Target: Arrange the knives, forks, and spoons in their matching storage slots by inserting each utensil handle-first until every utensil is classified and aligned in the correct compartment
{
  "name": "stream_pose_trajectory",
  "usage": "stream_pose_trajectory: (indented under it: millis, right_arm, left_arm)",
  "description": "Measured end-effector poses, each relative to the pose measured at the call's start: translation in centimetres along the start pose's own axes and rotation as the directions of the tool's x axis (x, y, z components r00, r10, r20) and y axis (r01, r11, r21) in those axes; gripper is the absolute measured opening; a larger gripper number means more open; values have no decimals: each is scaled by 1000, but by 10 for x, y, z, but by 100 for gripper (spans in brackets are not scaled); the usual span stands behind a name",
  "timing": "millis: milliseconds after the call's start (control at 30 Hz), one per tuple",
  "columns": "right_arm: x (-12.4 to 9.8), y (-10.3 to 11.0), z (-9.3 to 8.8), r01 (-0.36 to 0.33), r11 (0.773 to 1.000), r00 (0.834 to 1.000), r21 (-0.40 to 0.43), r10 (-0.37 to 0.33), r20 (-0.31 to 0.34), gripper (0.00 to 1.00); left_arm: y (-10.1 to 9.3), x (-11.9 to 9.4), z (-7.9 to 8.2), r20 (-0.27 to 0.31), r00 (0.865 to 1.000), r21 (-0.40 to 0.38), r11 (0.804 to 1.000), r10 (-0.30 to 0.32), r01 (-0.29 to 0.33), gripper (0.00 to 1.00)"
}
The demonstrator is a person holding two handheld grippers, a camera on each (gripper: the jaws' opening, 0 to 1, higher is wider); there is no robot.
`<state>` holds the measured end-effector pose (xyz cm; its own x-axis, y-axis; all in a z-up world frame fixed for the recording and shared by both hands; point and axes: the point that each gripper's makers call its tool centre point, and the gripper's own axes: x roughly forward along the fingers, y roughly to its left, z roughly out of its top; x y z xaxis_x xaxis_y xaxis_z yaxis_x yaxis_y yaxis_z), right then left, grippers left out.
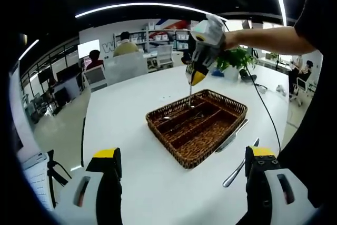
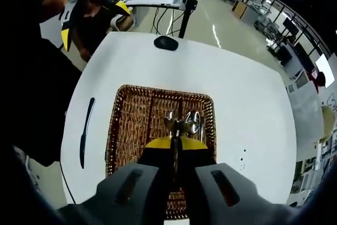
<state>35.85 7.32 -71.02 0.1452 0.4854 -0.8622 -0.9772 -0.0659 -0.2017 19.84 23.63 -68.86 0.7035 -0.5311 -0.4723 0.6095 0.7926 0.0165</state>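
White table (image 1: 131, 109) with wicker tray (image 1: 231, 110) in an office; right gripper (image 1: 194, 79) above tray, clenched on upright spoon (image 2: 176, 125), bowl down in a slot; left gripper (image 1: 181, 164) released, low before tray; knife (image 2: 86, 130) beside tray

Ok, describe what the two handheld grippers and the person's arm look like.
The left gripper has pale grey bodies with black jaws capped in yellow. The right gripper is a white-grey housing with a yellow tip and a black cable trailing from it; seen from its own view its jaws are grey with yellow ends. The person wears a black short sleeve.
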Motion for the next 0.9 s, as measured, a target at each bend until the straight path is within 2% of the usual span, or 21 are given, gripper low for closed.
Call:
stream_pose_trajectory:
  millis: [133,233,300,367,467,567,600,633,667,700,767,900]
  right_arm:
    - [5,0,-7,-5,1000,999,0,5,-41,0]
    - [9,0,-16,-15,1000,994,-13,13,-108,0]
    - [12,1,-23,-35,999,984,-36,28,-177,0]
    - [15,3,-24,-54,998,978,-40,44,-206,0]
    - [19,15,-28,-124,992,959,-5,119,-258,0]
    - [27,20,-42,-167,986,931,-4,156,-330,0]
    - [33,20,-41,-165,986,933,0,156,-325,0]
    - [35,21,-32,-178,984,944,11,174,-282,0]
    - [35,12,-38,-128,992,938,6,123,-325,0]
    - [40,15,-37,-150,989,936,-16,136,-323,0]
    - [48,15,-34,-146,989,942,-15,135,-308,0]
    - [59,19,-35,-156,988,938,-17,143,-317,0]
  left_arm:
    - [0,0,-1,-1,1000,-3,1000,-2,2,100]
    - [0,1,0,-1,1000,-3,1000,-4,4,100]
    - [0,1,0,2,1000,-5,1000,-4,4,100]
    - [1,0,0,2,1000,-6,1000,-1,1,100]
    - [4,-2,-3,0,1000,-14,1000,6,-6,100]
    - [6,-4,-7,-4,1000,-21,1000,12,-12,100]
    - [7,-5,-9,-6,1000,-25,1000,15,-15,100]
    - [7,-6,-10,-7,1000,-27,999,16,-17,100]
    - [8,-7,-11,-8,1000,-29,999,18,-18,100]
    - [8,-7,-12,-9,1000,-32,999,19,-19,100]
    - [8,-8,-14,-14,1000,-36,999,20,-21,100]
    - [12,-10,-16,-16,1000,-39,999,24,-25,100]
